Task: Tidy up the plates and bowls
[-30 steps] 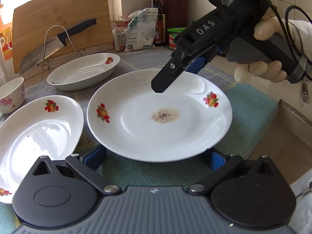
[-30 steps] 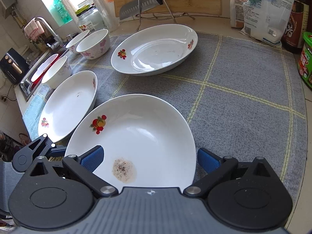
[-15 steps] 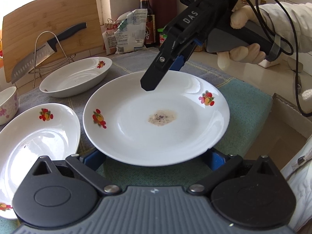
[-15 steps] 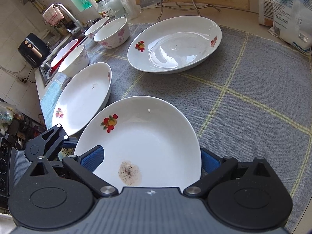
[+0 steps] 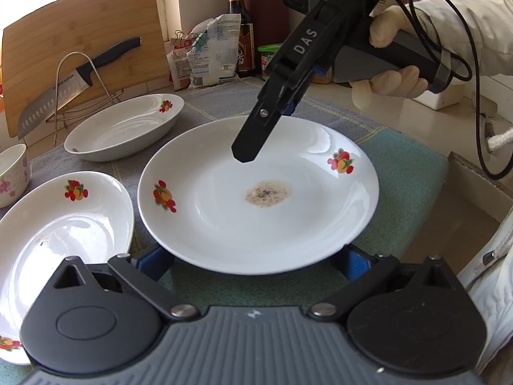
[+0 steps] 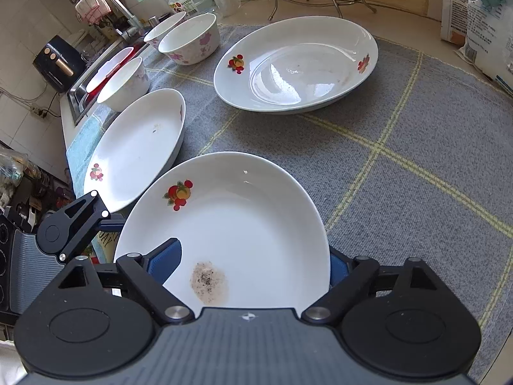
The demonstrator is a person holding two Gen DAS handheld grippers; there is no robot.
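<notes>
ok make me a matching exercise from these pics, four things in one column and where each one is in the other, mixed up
Things
1. knife
2. stained plate
3. floral bowl
4. soy sauce bottle

Places
A. between the fingers of both hand-held grippers
B. propped on a wire rack in front of the cutting board
C. on the grey mat, near the sink side
D. at the back of the counter, behind the clipped bags

Pairs: 1-B, 2-A, 3-C, 4-D
</notes>
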